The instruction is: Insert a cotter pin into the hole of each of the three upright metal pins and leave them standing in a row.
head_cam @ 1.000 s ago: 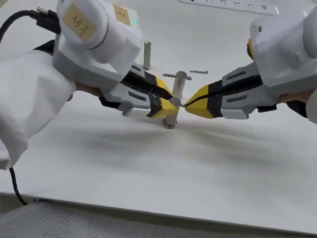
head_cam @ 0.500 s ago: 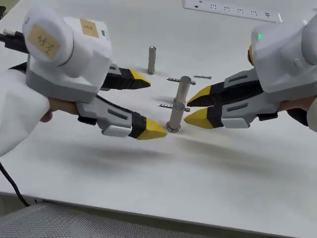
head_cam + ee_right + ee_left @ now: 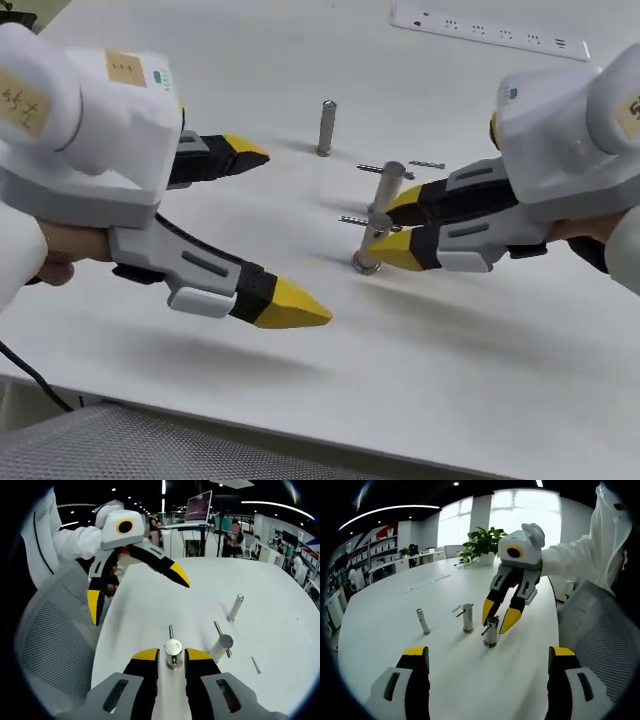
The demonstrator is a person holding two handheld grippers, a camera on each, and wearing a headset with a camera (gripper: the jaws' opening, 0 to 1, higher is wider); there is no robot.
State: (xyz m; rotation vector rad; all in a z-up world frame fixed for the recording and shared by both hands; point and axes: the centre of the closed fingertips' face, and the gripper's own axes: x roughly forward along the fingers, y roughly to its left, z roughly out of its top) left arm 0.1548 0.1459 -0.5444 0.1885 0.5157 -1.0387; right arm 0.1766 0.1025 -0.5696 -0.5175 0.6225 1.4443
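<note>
Three metal pins stand on the white table [image 3: 300, 400]. The near pin [image 3: 370, 240] carries a cotter pin [image 3: 353, 220] through its hole. Behind it, the middle pin [image 3: 390, 180] also holds a cotter pin [image 3: 371, 168]. The far pin [image 3: 327, 127] stands bare. My right gripper [image 3: 385, 230] has its jaws closed against the near pin [image 3: 173, 652], one on each side of its top. My left gripper [image 3: 270, 230] hangs wide open to the left, holding nothing. From the left gripper view the right gripper [image 3: 500, 617] straddles the near pin [image 3: 491, 631].
A loose cotter pin [image 3: 427, 165] lies on the table right of the middle pin. A white power strip [image 3: 490, 30] runs along the far edge. A mesh chair [image 3: 150, 445] sits below the table's near edge. Desks and a plant [image 3: 482, 542] fill the room beyond.
My left gripper opened and drew back left from the near pin. My right gripper let go of the cotter pin, now through the near pin, and closed around that pin's top.
</note>
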